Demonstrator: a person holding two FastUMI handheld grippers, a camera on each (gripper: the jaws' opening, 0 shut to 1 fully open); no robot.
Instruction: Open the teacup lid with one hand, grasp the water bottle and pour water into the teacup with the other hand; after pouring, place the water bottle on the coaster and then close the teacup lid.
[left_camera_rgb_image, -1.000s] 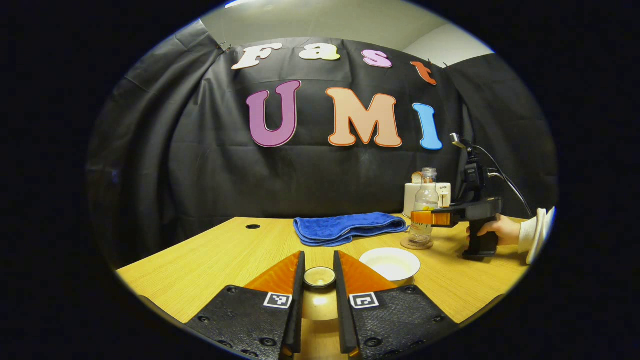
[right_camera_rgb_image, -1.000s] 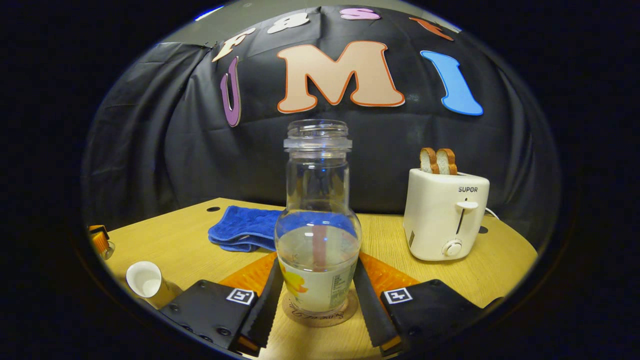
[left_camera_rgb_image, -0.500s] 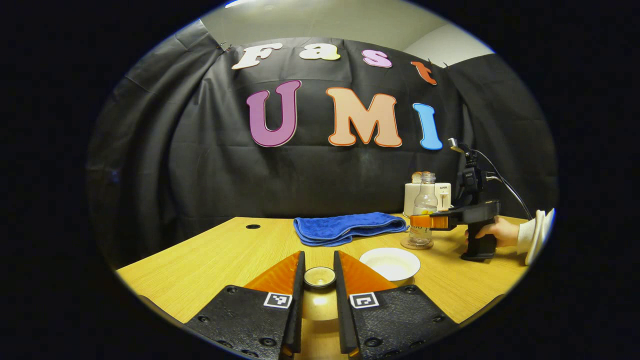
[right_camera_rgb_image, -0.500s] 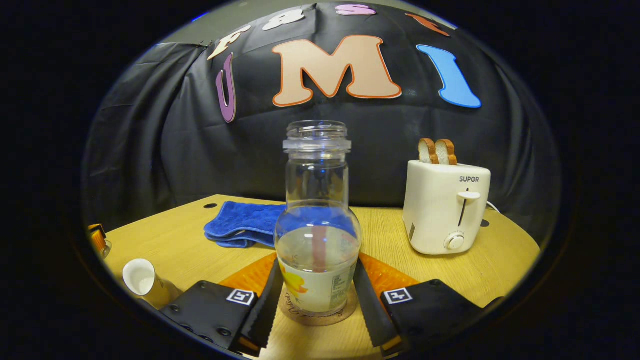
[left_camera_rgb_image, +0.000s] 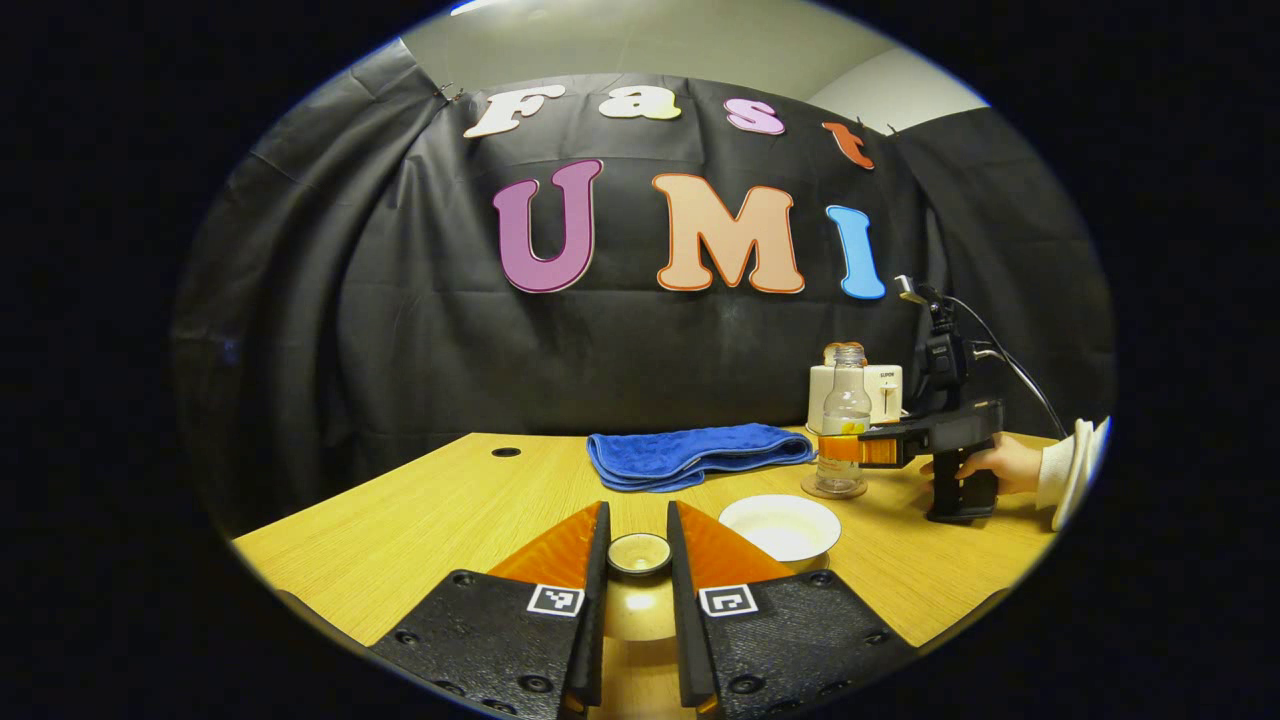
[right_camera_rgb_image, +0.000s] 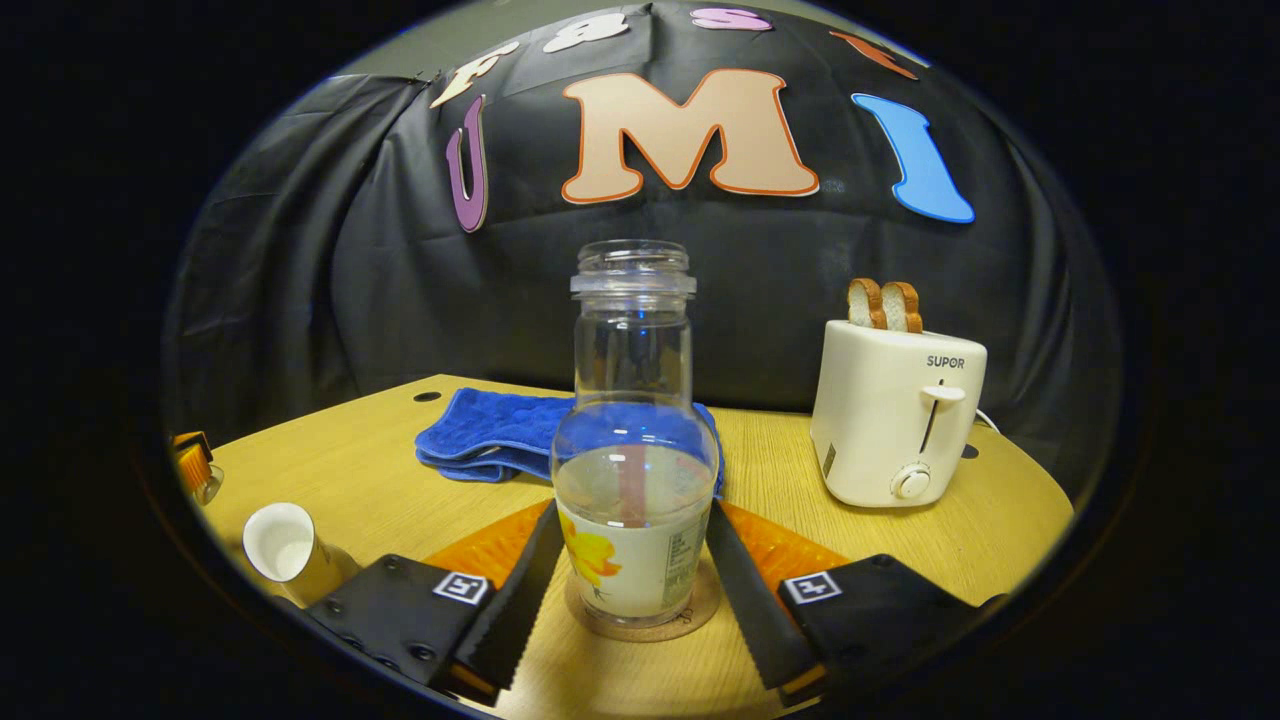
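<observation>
In the left gripper view, the left gripper (left_camera_rgb_image: 638, 555) sits at the bottom centre of the frame with its two fingers pressed against the small round knob of the teacup lid (left_camera_rgb_image: 639, 553), pinching it from both sides. Just right of those fingers stands the open teacup (left_camera_rgb_image: 780, 527), its pale inside showing, on the wooden table (left_camera_rgb_image: 420, 520). Farther back, right of centre, the water bottle (left_camera_rgb_image: 845, 420) stands upright on the coaster (left_camera_rgb_image: 833, 488), with the right gripper (left_camera_rgb_image: 838, 448) reaching in from the right edge at bottle height, held by a hand (left_camera_rgb_image: 995, 465) in a pale sleeve. A folded blue towel (left_camera_rgb_image: 695, 453) lies at mid-frame toward the booth wall, and a white toaster (left_camera_rgb_image: 885, 385) peeks out behind the bottle.

The right gripper view gives the close look that the other lacks. The water bottle (right_camera_rgb_image: 634, 440), uncapped and holding water in its lower half, stands upright at the centre on the round coaster (right_camera_rgb_image: 640, 625). The right gripper (right_camera_rgb_image: 633, 600) has its fingers spread to either side of the bottle's labelled base, with a visible gap on the left, so the bottle is released. The toaster (right_camera_rgb_image: 900, 415), with two bread slices (right_camera_rgb_image: 885, 305) in its slots, is at the right, the towel (right_camera_rgb_image: 500, 435) behind the bottle, the teacup (right_camera_rgb_image: 285, 545) at the lower left, and the left gripper (right_camera_rgb_image: 195, 470) at the far left edge.
</observation>
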